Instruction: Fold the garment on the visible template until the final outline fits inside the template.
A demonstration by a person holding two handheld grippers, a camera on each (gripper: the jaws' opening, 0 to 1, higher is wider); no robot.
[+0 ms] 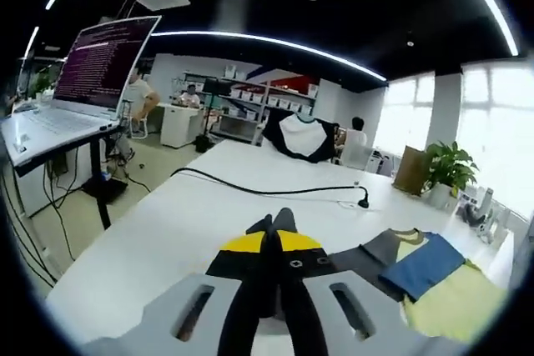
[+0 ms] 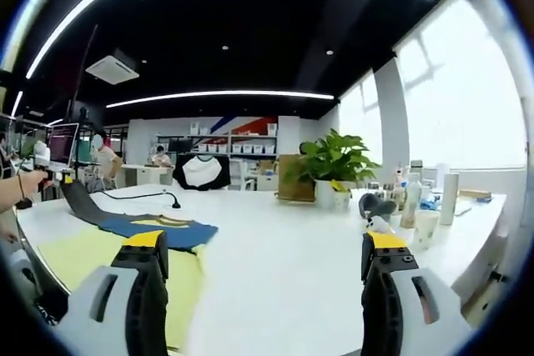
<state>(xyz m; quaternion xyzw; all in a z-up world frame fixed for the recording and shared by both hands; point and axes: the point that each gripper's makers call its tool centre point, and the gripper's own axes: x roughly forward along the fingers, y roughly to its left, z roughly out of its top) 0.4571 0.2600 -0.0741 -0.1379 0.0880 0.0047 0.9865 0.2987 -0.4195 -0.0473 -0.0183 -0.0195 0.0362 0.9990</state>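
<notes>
The garment (image 1: 434, 285) is yellow-green with a blue panel (image 1: 421, 264) and dark grey sleeves, and lies on the white table (image 1: 209, 206). My left gripper (image 1: 274, 223) has its jaws pressed together, with dark grey cloth (image 1: 350, 258) bunched around them. In the right gripper view the garment (image 2: 83, 264) spreads at lower left. Its grey sleeve (image 2: 83, 202) rises off the table toward a hand (image 2: 18, 189) at the left edge. My right gripper (image 2: 263, 248) stands wide open over bare table, to the right of the garment, with nothing between its jaws. I cannot make out a template outline.
A laptop (image 1: 83, 81) sits on a stand at the left and a black cable (image 1: 267, 188) crosses the table. A black-and-white shirt (image 1: 300, 135) hangs at the far end. A potted plant (image 2: 334, 160) and bottles and cups (image 2: 417, 206) stand to the right. People sit in the background.
</notes>
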